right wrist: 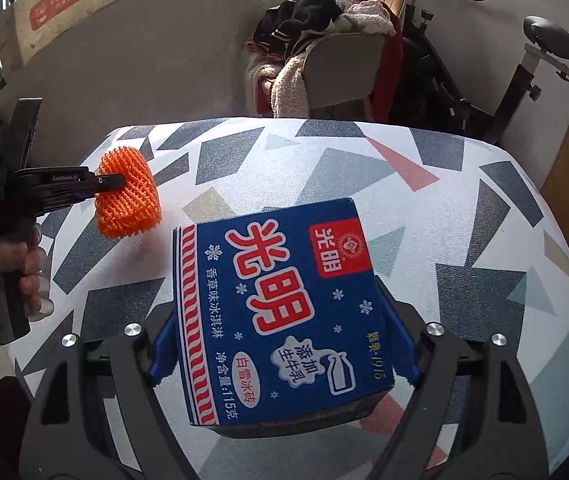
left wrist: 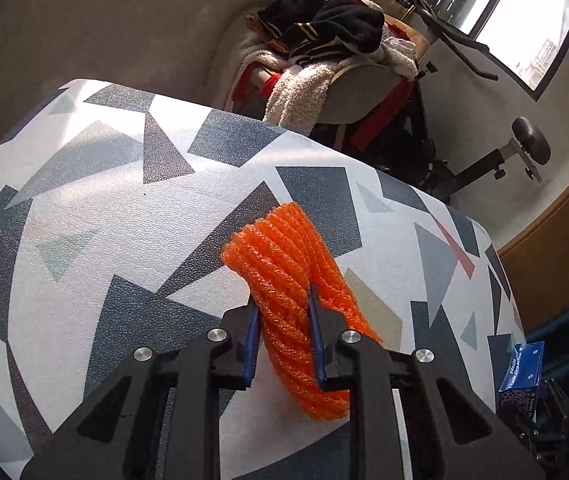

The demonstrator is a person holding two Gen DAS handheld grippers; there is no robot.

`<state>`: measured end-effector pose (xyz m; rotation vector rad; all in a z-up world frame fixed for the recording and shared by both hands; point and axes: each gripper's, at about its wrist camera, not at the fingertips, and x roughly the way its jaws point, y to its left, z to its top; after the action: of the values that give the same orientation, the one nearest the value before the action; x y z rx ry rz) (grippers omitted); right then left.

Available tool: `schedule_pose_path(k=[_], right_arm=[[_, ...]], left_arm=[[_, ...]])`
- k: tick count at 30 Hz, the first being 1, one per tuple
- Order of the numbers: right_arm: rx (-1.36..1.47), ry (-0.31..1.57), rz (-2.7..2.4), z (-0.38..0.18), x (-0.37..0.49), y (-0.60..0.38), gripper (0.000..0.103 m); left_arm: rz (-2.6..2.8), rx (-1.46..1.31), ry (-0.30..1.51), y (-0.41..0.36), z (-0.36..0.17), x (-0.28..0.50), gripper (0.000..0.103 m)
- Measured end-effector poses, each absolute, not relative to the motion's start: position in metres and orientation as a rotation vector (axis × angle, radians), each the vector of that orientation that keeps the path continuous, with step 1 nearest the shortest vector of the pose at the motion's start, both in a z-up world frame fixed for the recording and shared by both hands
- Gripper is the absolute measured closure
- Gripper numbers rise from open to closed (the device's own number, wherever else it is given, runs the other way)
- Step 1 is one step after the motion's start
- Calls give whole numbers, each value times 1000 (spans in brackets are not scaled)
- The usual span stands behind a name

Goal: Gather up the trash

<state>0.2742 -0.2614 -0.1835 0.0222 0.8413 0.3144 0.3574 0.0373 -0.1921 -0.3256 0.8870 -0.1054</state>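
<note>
My left gripper (left wrist: 282, 308) is shut on an orange foam net sleeve (left wrist: 284, 264) and holds it above the patterned table (left wrist: 96, 208). In the right wrist view the same gripper (right wrist: 118, 182) and sleeve (right wrist: 130, 200) show at the left, over the table's left part. My right gripper (right wrist: 284, 344) is shut on a blue ice cream carton (right wrist: 280, 300) with red Chinese letters, held above the table (right wrist: 464, 248). The carton's edge also shows in the left wrist view (left wrist: 522, 372) at the far right.
A chair (right wrist: 344, 72) piled with clothes and towels stands behind the table. An exercise bike (right wrist: 524, 60) stands at the back right under a window. A cardboard box (right wrist: 68, 4) leans on the back wall at left.
</note>
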Motion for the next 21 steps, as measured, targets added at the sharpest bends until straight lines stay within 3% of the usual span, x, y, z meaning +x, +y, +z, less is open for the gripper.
schedule_pose_path(k=[7, 21], right_arm=[[74, 845, 344, -178, 225, -246, 21], [76, 830, 358, -174, 140, -227, 21]], left_arm=[[-167, -244, 854, 38, -163, 282, 82], [-310, -198, 827, 55, -155, 123, 82]])
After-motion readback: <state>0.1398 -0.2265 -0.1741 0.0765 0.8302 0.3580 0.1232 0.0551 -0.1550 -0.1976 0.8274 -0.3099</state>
